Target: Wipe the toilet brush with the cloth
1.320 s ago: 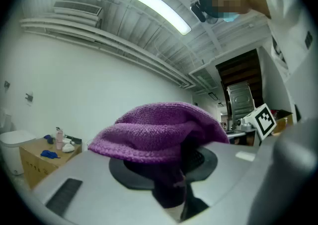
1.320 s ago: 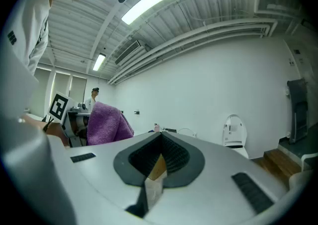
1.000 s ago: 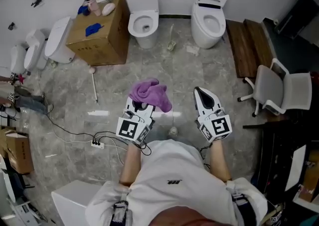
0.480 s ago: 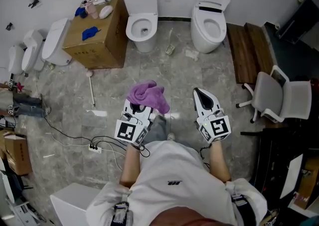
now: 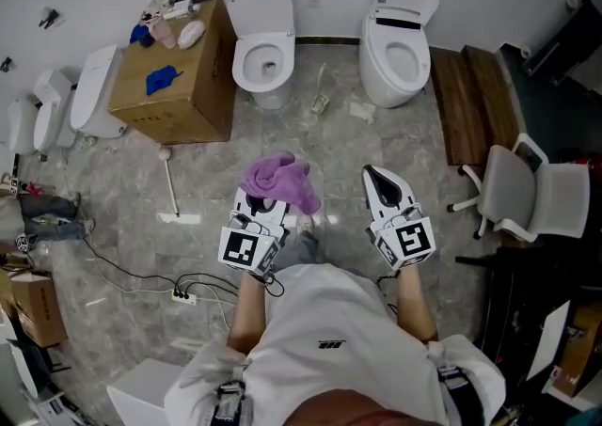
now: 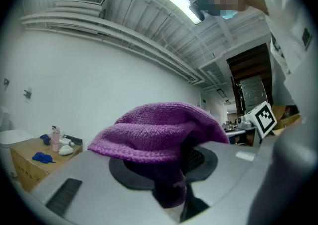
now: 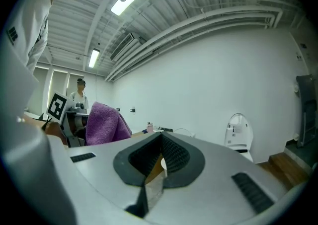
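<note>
My left gripper is shut on a purple knitted cloth, which drapes over its jaws and hides the tips; in the left gripper view the cloth fills the middle. The toilet brush, a thin white stick with a round end, lies on the grey floor well to the left of that gripper. Level with the left one, my right gripper is held out shut and empty; its dark pads meet in the right gripper view. Neither gripper is near the brush.
A cardboard box with small items on top stands at the back left, beside two toilets. Wooden planks and an office chair are on the right. Cables and a power strip lie by my left foot.
The floor and fixtures have slid slightly down and left in the head view. Both grippers keep the same pose, and the cloth stays in the left one.
</note>
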### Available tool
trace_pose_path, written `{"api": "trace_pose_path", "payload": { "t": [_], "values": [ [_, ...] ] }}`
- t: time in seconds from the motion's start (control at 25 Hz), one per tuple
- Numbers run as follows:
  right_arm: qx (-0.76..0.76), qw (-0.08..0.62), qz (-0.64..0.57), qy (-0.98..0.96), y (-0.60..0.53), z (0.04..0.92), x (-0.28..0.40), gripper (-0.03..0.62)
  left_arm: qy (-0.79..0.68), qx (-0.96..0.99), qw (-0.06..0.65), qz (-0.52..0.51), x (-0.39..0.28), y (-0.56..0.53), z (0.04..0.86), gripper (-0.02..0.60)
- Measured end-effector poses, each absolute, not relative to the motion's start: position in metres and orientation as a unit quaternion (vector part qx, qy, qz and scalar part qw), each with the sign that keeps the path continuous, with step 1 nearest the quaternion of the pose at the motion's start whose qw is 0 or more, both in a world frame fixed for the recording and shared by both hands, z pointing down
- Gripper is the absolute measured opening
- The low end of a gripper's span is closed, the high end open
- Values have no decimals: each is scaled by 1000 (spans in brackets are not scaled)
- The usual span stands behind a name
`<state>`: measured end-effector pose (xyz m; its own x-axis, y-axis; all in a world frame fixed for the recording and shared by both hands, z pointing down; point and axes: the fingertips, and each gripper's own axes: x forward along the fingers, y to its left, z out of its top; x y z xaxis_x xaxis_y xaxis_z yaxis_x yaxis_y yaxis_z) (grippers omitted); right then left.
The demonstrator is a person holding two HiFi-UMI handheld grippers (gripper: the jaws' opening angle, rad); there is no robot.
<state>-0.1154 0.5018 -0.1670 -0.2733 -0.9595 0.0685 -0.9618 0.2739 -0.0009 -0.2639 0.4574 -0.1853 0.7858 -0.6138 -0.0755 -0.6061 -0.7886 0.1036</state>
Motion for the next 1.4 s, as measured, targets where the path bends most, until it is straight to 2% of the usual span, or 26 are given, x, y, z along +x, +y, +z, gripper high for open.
{"api": "trace_pose_path", "payload": {
  "t": [0.8, 1.4],
  "values": [
    [622, 41, 26, -781, 324, -160, -109, -5, -284, 957, 44, -33, -244, 272, -168, 130],
    [617, 37, 44, -785, 222, -139, -54, -5, -294, 954, 47, -25, -185, 171, -154, 129]
  ]
}}
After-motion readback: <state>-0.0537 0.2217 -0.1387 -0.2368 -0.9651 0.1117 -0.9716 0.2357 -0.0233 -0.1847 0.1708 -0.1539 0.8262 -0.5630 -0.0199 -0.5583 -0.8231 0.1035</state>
